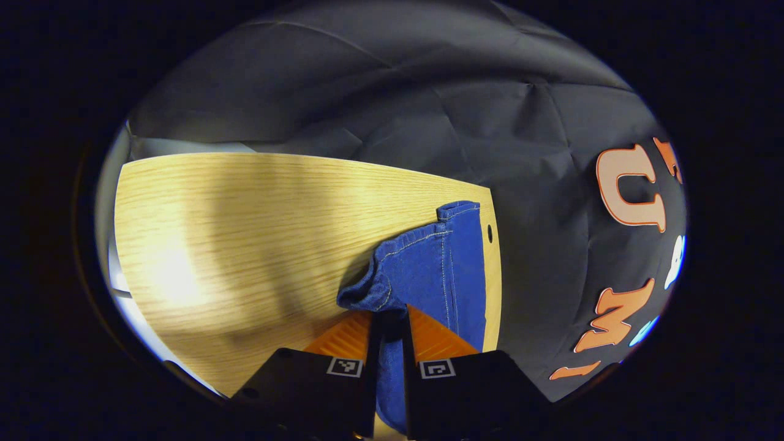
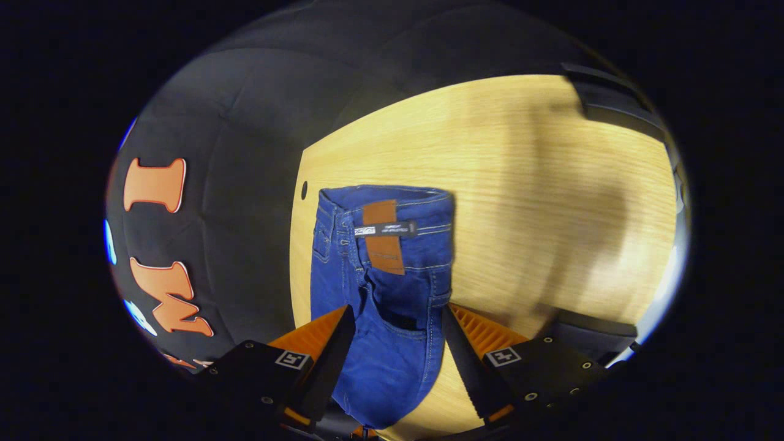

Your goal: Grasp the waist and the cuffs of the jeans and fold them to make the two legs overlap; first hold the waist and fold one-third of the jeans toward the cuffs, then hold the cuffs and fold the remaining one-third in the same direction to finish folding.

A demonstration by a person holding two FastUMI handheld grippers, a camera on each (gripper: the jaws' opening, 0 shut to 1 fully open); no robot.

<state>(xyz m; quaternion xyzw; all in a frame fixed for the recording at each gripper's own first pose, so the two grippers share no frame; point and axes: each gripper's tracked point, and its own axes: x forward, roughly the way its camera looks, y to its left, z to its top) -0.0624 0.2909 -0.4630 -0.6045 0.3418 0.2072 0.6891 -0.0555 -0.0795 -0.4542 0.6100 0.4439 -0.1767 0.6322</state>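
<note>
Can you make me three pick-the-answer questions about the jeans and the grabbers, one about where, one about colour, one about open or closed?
1. Where do the jeans lie?
A. along the table's edge by the black cloth
B. in the middle of the table
C. on the floor

2. What colour is the patch at the waist?
A. green
B. brown
C. white

3. How is the left gripper?
A. wide open over bare wood
B. shut on the jeans
C. holding a cup

Answers:
1 A: the denim runs along the edge of the wooden table, next to the cloth wall.
2 B: a brown patch sits at the waistband.
3 B: both fingers pinch the denim, while the right gripper stands open astride the jeans.
</note>
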